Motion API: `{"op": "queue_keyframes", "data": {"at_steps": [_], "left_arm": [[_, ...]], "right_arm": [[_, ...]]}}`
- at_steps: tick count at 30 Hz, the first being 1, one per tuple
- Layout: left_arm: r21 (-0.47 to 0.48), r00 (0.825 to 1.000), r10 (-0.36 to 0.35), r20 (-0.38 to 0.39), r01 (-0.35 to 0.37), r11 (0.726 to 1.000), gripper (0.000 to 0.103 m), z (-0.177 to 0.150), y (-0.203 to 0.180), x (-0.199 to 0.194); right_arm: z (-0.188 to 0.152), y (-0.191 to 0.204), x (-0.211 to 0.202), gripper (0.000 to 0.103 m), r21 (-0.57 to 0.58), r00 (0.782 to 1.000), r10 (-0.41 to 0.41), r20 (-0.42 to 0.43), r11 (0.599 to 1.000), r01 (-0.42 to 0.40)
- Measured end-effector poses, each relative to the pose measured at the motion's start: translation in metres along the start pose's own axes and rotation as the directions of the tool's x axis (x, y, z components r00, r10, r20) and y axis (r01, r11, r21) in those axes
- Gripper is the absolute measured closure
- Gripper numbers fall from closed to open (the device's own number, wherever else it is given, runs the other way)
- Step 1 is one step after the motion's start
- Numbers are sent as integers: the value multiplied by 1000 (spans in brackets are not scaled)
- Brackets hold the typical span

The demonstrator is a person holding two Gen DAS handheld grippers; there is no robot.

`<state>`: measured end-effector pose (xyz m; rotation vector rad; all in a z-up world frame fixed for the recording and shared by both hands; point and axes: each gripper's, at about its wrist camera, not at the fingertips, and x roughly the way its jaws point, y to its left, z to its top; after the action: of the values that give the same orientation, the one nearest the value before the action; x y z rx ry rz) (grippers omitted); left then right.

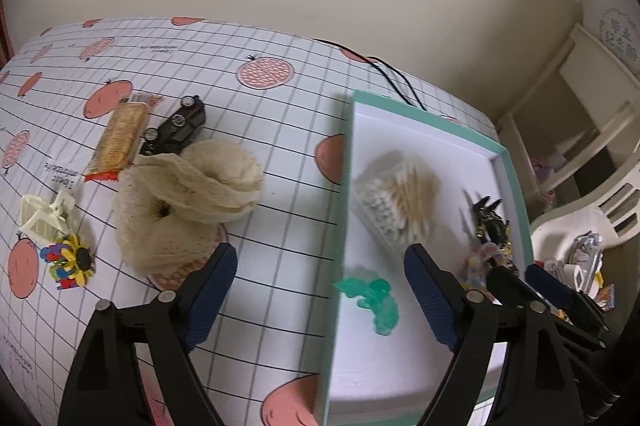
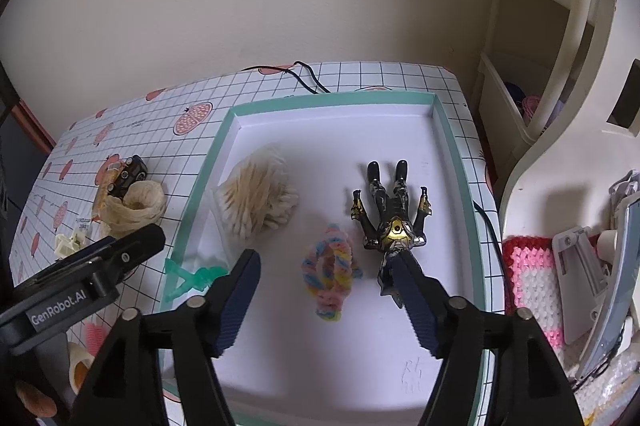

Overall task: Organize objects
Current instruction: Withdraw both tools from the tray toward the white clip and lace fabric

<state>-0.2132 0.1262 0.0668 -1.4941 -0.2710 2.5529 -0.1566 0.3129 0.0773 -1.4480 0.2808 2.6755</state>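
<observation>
Left wrist view shows the left gripper (image 1: 320,290) spread wide and empty, straddling the left wall of the shallow white tray with a teal rim (image 1: 348,162). Left out on the grid-patterned surface (image 1: 280,130) are a cream mesh cloth bundle (image 1: 188,198), a black toy car (image 1: 176,126), a wrapped biscuit bar (image 1: 120,138), a cream hair claw (image 1: 44,216) and a multicoloured flower toy (image 1: 70,260). Right wrist view has the right gripper (image 2: 326,294) also open and holding nothing, over the tray's near half. Inside lie a bundle of cotton swabs (image 2: 258,202), a pastel fuzzy loop (image 2: 330,276), a black-and-gold action figure (image 2: 390,214) near the right wall, and a green translucent plastic piece (image 2: 192,276) at the left wall. Sorting looks roughly half done.
</observation>
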Motion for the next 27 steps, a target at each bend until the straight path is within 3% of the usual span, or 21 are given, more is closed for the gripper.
{"op": "queue_keyframes", "data": {"at_steps": [5,9,11,27], "left_arm": [[-10,1000,20,10,-20,1000,8,0,5,0],[-7,998,52,28,-52,999,3,0,7,-1],[-8,997,61,39,-61,998,0,1,8,-2],[-18,997,60,57,-59,998,0,7,16,-8]], "right_arm": [[0,0,0,15,-1,1000,-3,5,1000,3],[0,0,0,12,1,1000,-6,10,1000,6],[-1,1,0,1,0,1000,-8,14,1000,8],[2,5,-3,0,11,1000,-11,16,1000,11]]}}
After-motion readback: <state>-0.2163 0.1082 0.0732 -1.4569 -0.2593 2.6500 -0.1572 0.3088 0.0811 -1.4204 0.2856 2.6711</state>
